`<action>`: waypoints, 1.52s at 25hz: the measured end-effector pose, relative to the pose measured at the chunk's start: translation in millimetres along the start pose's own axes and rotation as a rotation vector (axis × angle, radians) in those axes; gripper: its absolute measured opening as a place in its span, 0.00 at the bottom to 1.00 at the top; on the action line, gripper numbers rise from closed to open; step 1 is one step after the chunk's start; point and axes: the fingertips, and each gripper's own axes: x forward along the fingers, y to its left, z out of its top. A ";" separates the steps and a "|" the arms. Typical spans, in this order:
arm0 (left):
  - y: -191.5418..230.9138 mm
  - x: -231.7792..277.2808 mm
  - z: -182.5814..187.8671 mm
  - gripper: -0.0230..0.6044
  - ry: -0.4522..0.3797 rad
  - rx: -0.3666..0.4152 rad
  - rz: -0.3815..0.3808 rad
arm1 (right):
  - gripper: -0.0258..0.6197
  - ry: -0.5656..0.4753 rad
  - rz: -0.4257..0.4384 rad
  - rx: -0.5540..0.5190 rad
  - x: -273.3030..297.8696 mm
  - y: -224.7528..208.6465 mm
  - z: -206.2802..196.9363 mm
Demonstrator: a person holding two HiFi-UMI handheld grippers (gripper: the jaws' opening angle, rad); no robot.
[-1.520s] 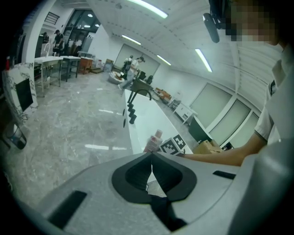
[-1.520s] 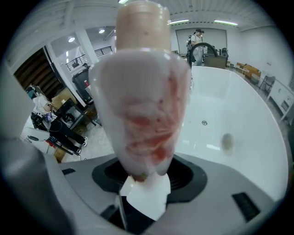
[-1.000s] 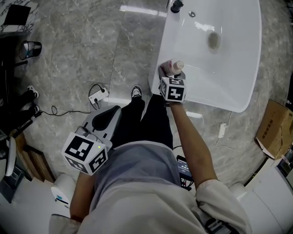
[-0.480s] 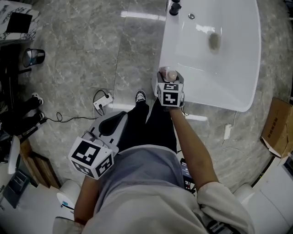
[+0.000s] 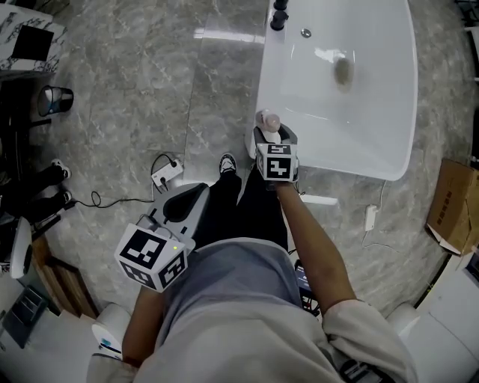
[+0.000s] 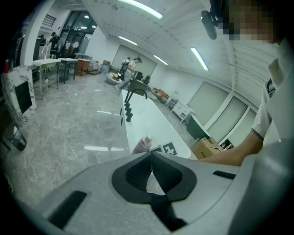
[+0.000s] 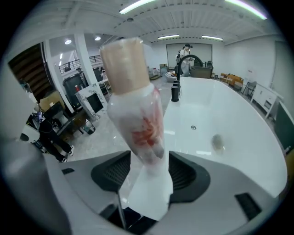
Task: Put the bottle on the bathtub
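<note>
A white bottle (image 7: 138, 119) with red print and a beige cap stands between the jaws of my right gripper (image 7: 147, 172), which is shut on its lower body. In the head view the bottle (image 5: 268, 120) is at the near left rim of the white bathtub (image 5: 389, 112), just ahead of the right gripper (image 5: 272, 141); whether its base touches the rim is hidden. My left gripper (image 5: 179, 202) hangs low at the person's left side over the floor, jaws shut and empty. The left gripper (image 6: 150, 156) view shows the bottle (image 6: 143, 144) and tub (image 6: 142, 119) beyond its tips.
A black faucet (image 5: 279, 15) stands at the tub's far left corner, and a drain (image 5: 342, 71) sits in the basin. On the marble floor lie a power strip with cable (image 5: 166, 172) and a cardboard box (image 5: 453, 206). The person's shoe (image 5: 227, 163) is beside the tub.
The right gripper has carried the bottle a little left, from inside the tub's edge to its near left rim. The left gripper has stayed low at the side.
</note>
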 end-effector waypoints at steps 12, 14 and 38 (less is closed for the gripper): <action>-13.1 -11.6 6.5 0.05 -0.066 0.044 -0.039 | 0.37 -0.070 0.043 0.030 -49.7 11.7 6.1; -13.8 -14.5 8.6 0.05 -0.079 0.051 -0.042 | 0.37 -0.086 0.044 0.040 -58.2 12.5 8.0; -36.0 -20.2 43.6 0.05 -0.186 0.107 -0.139 | 0.21 -0.229 0.197 0.122 -208.2 50.7 57.7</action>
